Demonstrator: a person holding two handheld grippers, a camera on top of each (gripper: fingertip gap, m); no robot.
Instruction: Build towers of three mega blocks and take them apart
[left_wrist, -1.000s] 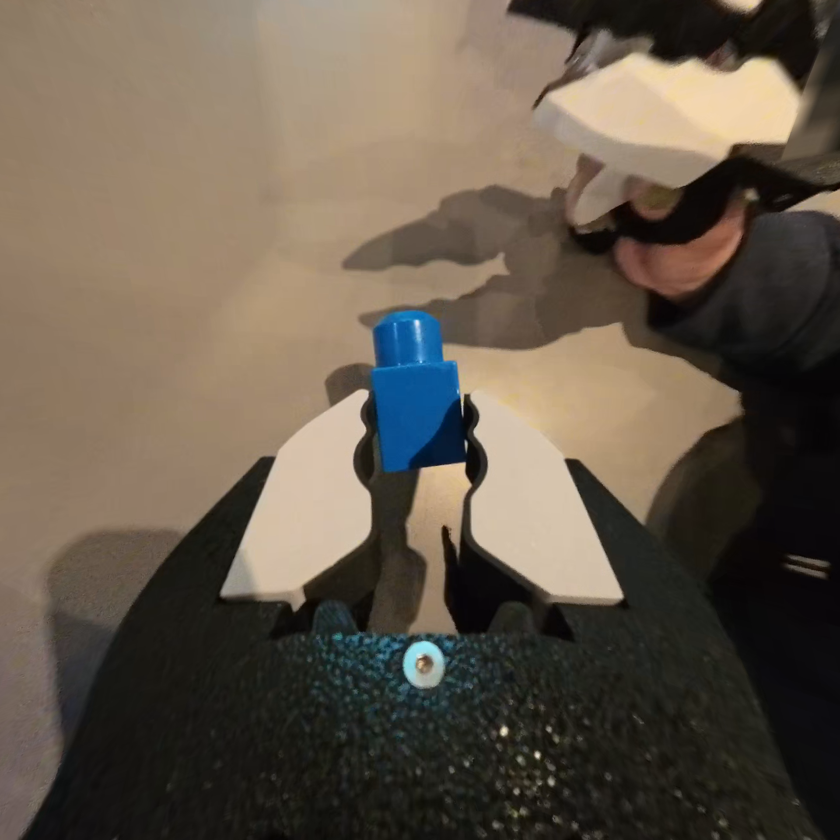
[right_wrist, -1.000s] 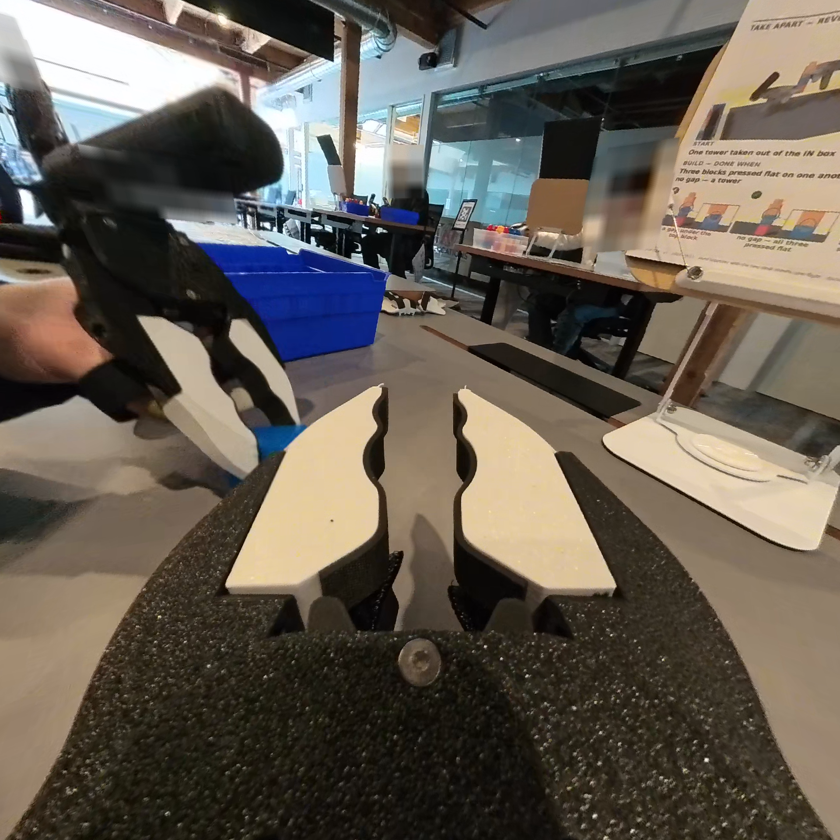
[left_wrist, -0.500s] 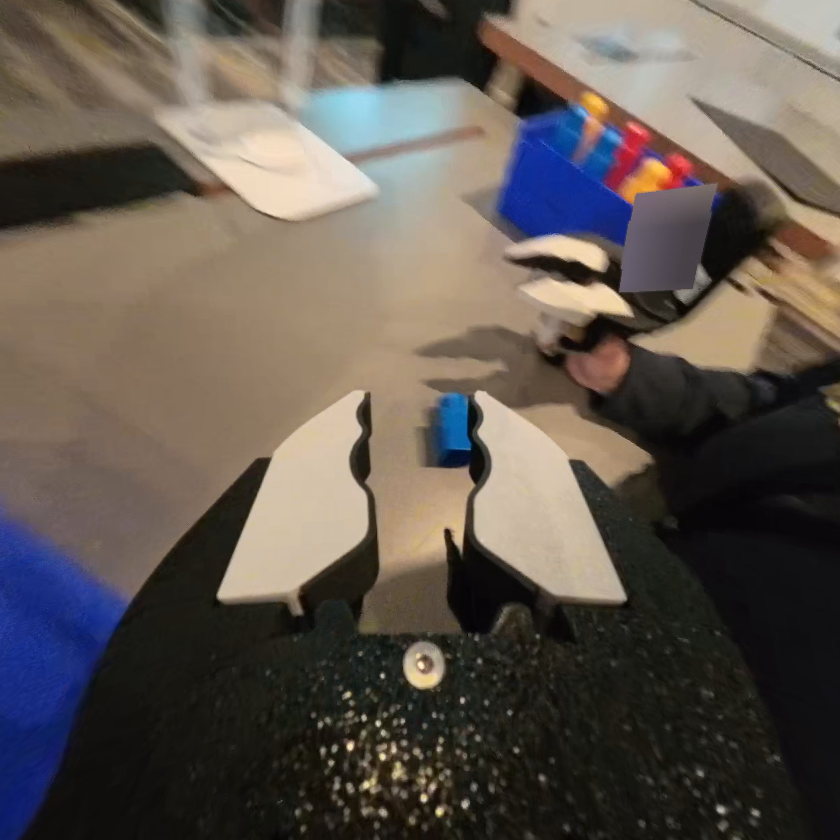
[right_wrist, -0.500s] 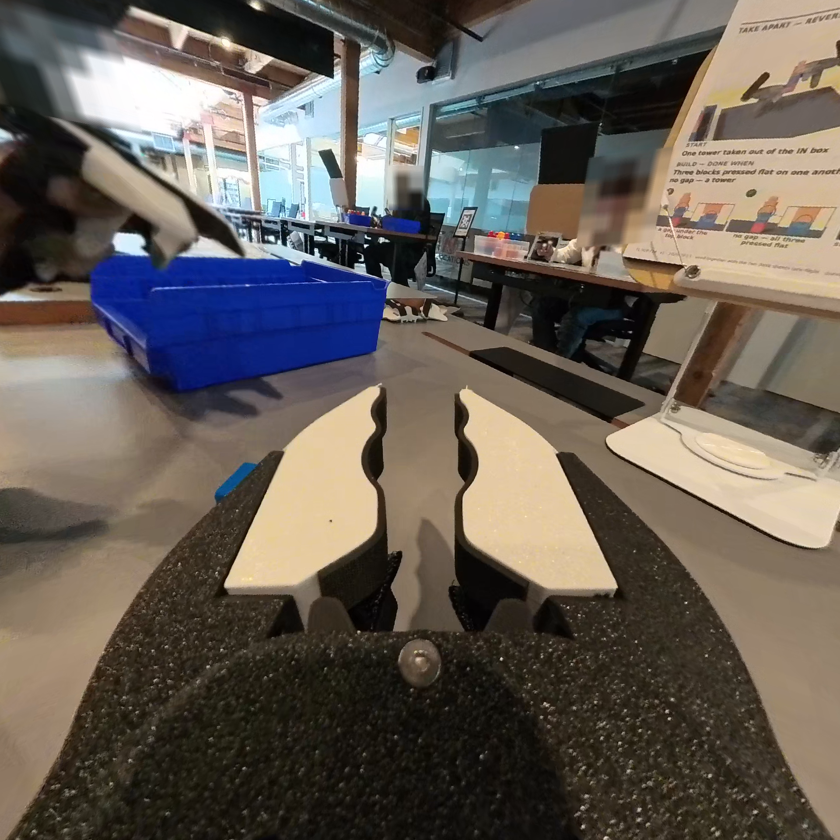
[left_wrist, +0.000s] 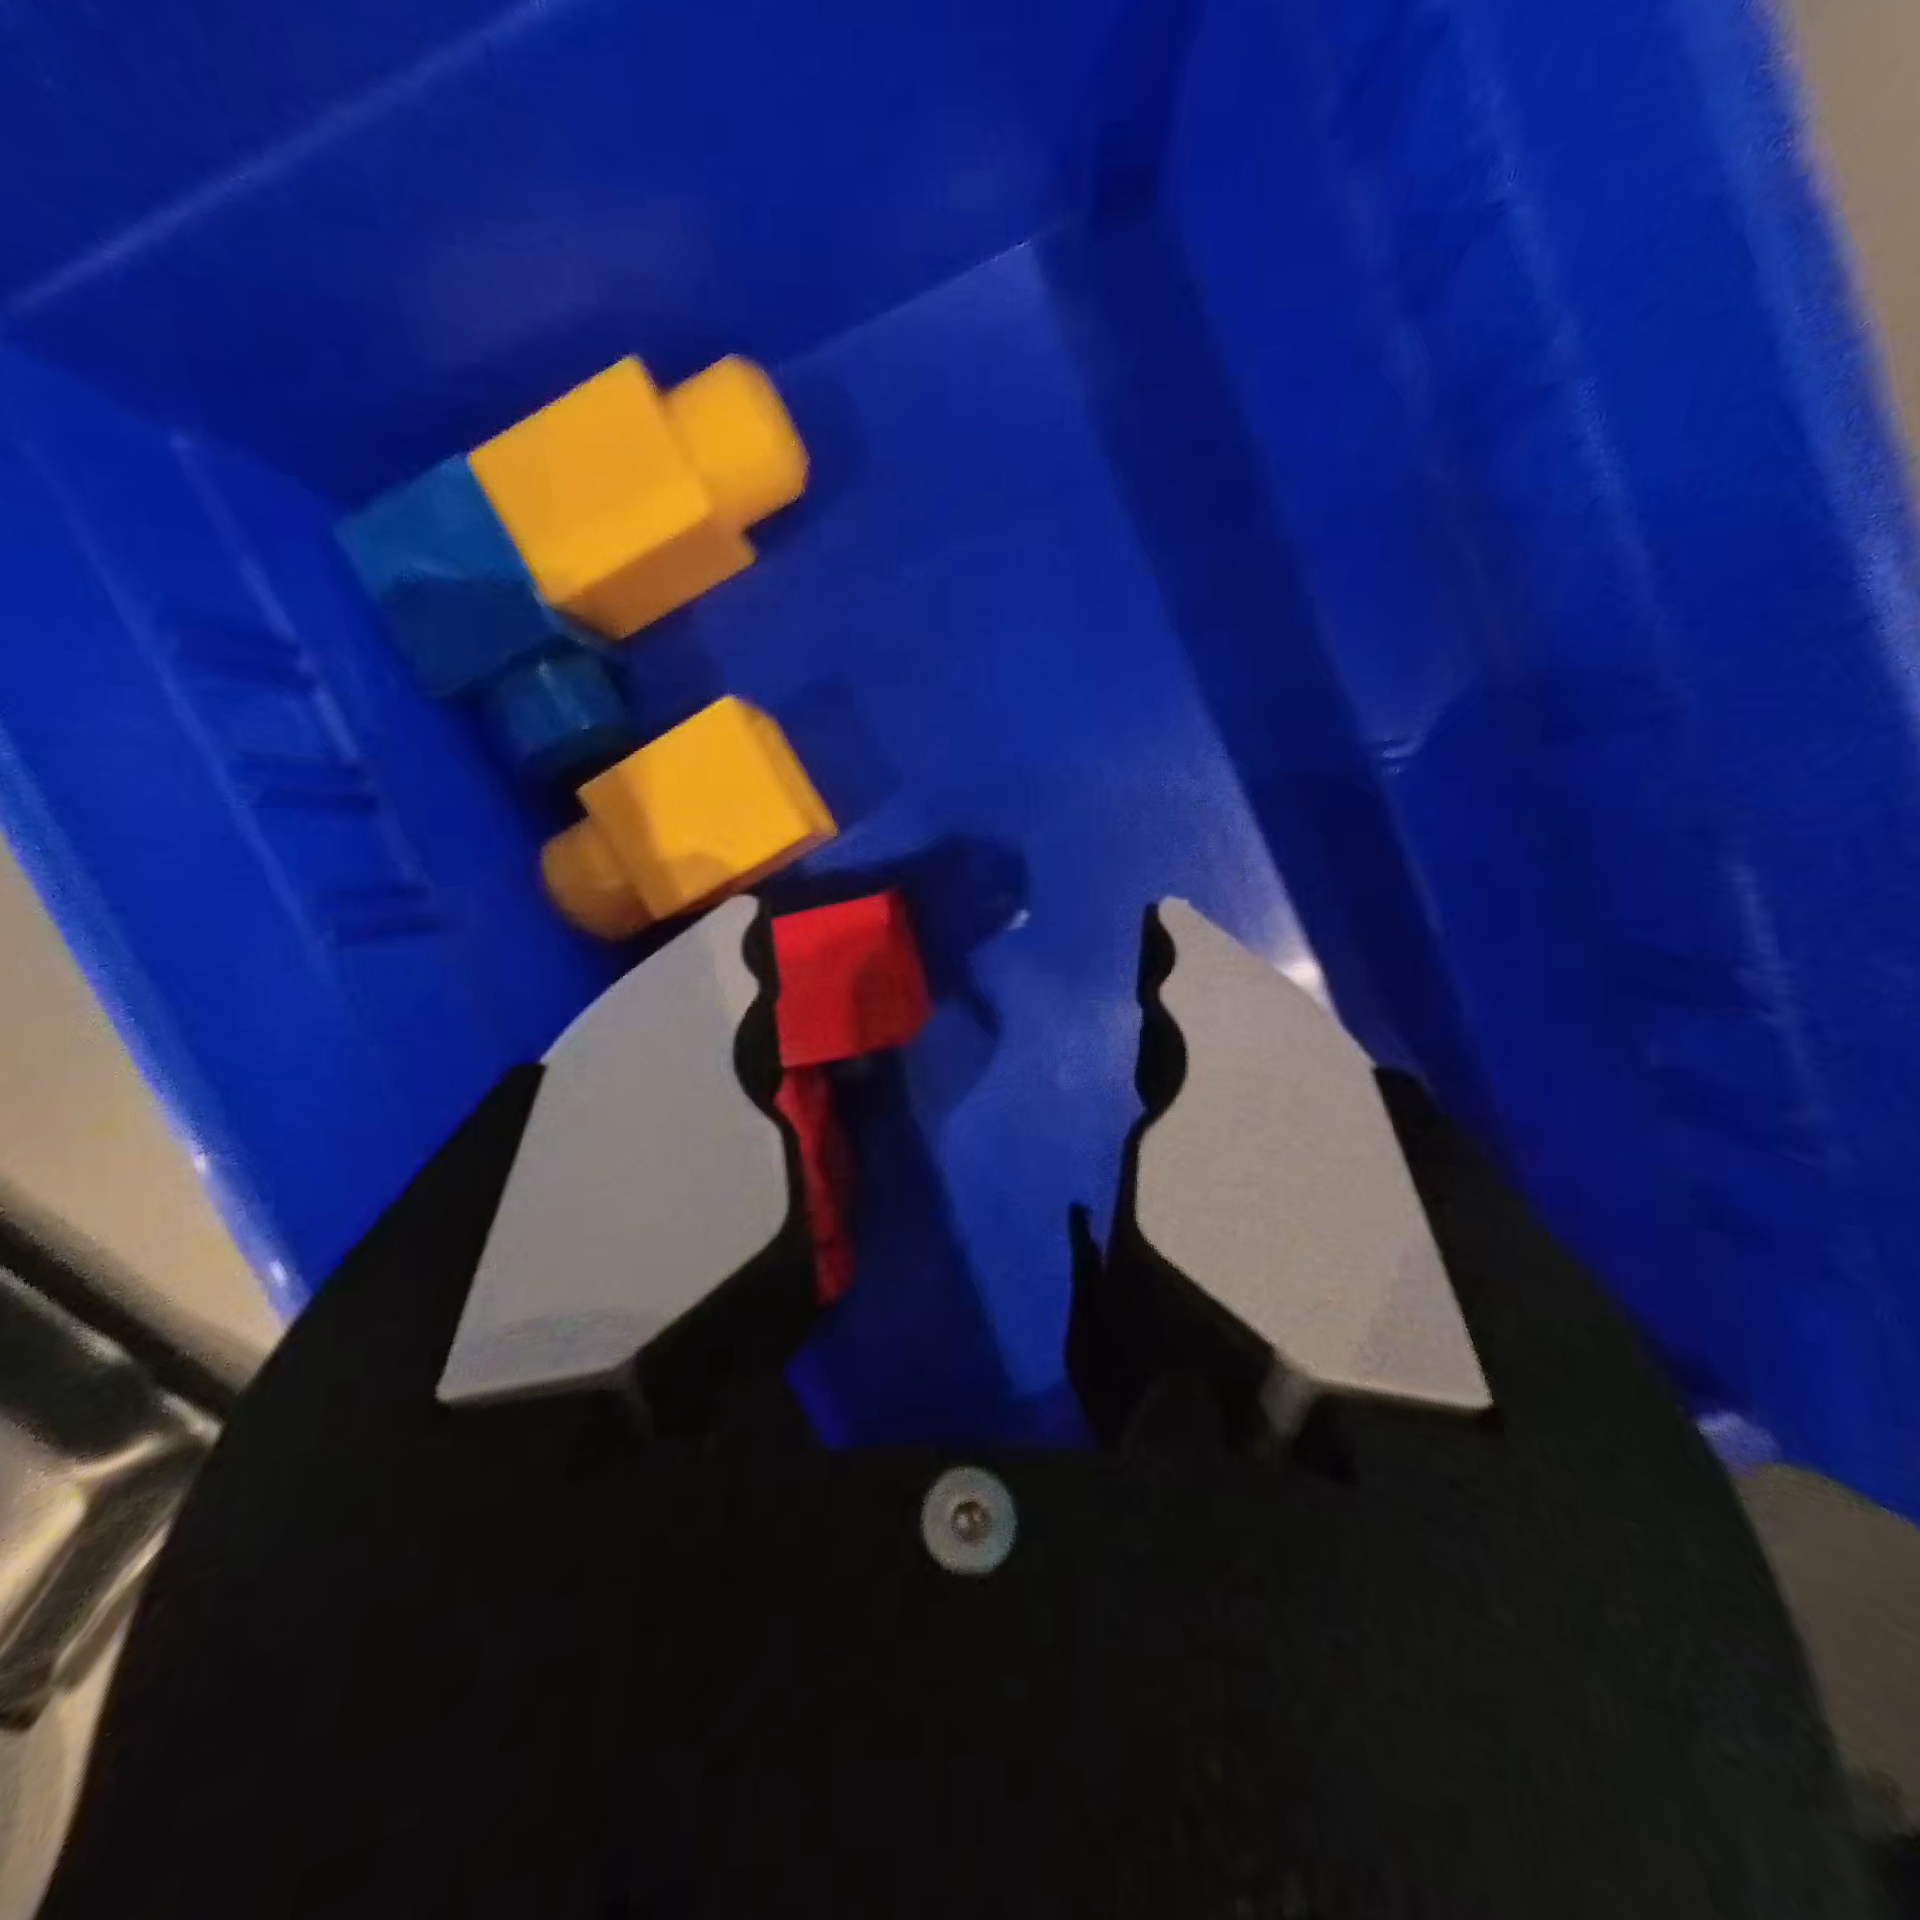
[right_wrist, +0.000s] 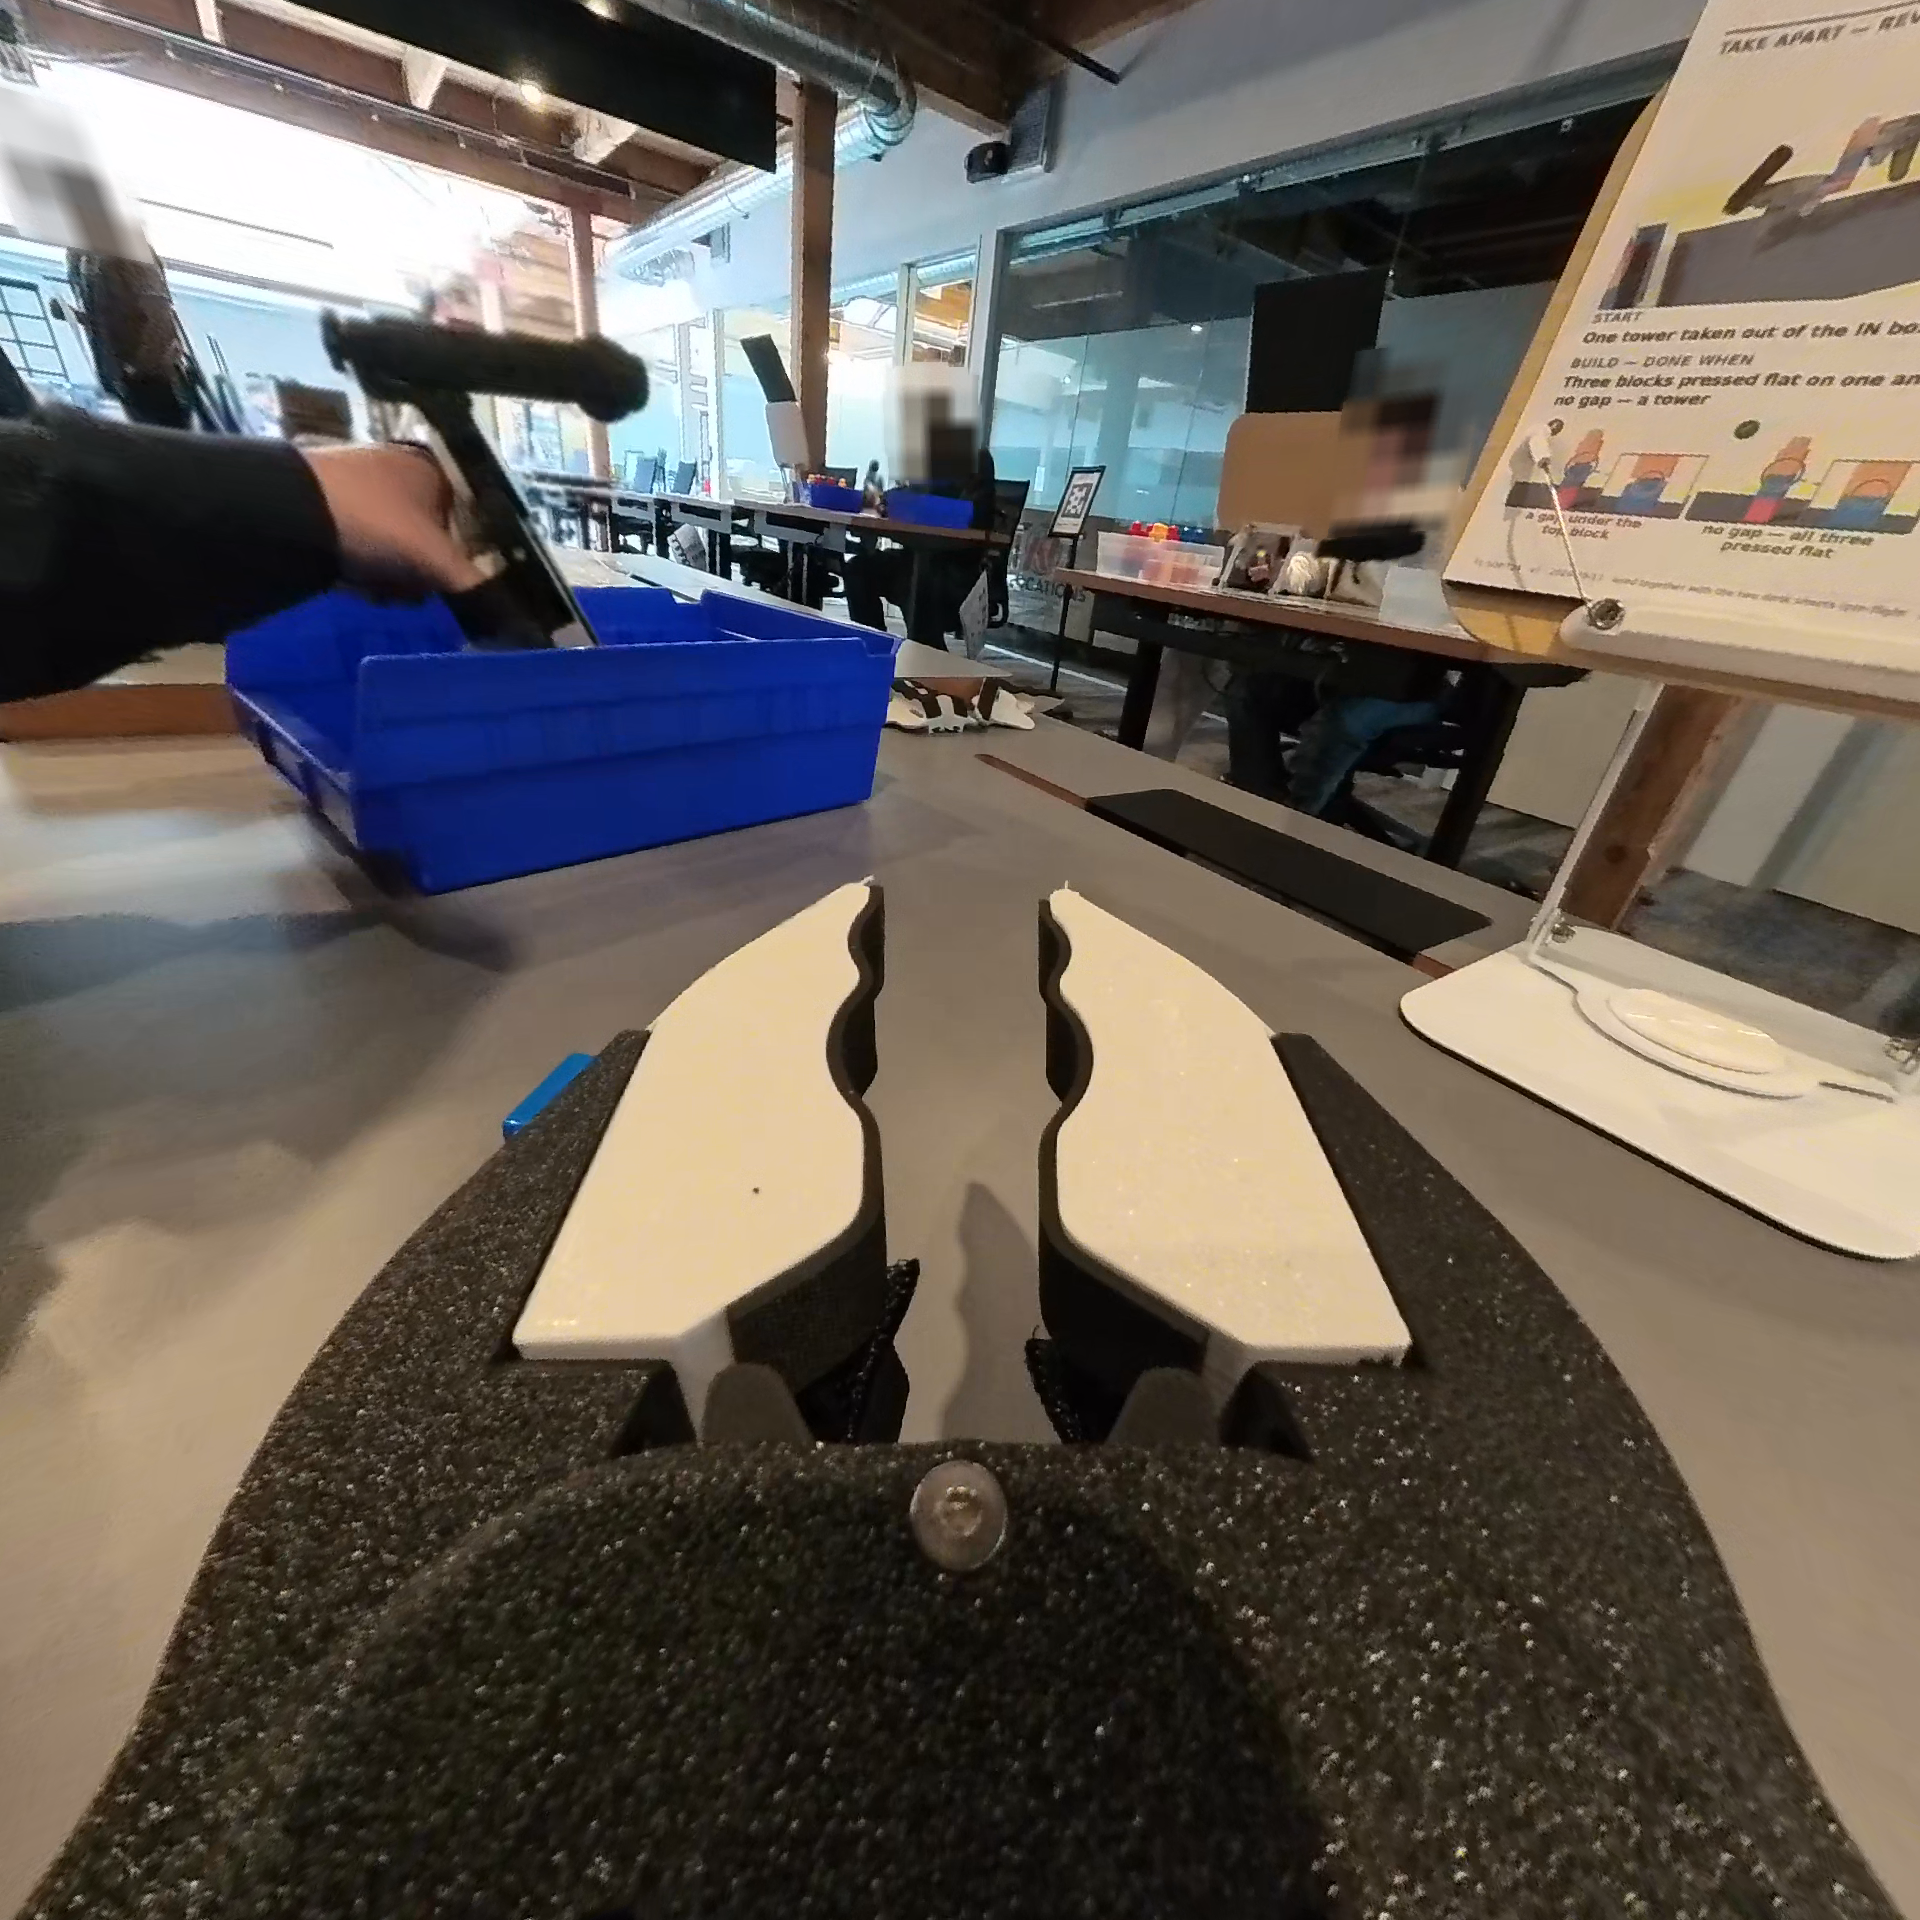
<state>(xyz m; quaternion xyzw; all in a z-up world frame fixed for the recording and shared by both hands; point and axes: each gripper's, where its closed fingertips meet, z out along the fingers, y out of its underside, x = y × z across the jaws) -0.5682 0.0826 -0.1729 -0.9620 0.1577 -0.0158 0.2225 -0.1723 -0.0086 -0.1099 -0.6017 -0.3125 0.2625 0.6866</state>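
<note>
My left gripper (left_wrist: 951, 920) is open and reaches down into a blue bin (left_wrist: 1351, 520). A red block (left_wrist: 847, 977) lies between its fingers, close to the left finger; contact is unclear. Two yellow blocks (left_wrist: 623, 509) (left_wrist: 696, 800) and a blue block (left_wrist: 447, 582) lie in the bin beyond it. In the right wrist view the left gripper (right_wrist: 520, 592) dips into the same bin (right_wrist: 561, 727). My right gripper (right_wrist: 961, 904) is open and empty, low over the grey table. A blue block (right_wrist: 540, 1081) lies on the table just left of it, mostly hidden.
A white stand base (right_wrist: 1683, 1060) holding an instruction sheet (right_wrist: 1714, 312) stands at the right of the table. A black strip (right_wrist: 1288, 862) lies along the far edge. Other tables and people sit farther back in the room.
My left gripper let go of the blue block on the table, swung over to the blue bin and opened wider over the red block. My right gripper has stayed still.
</note>
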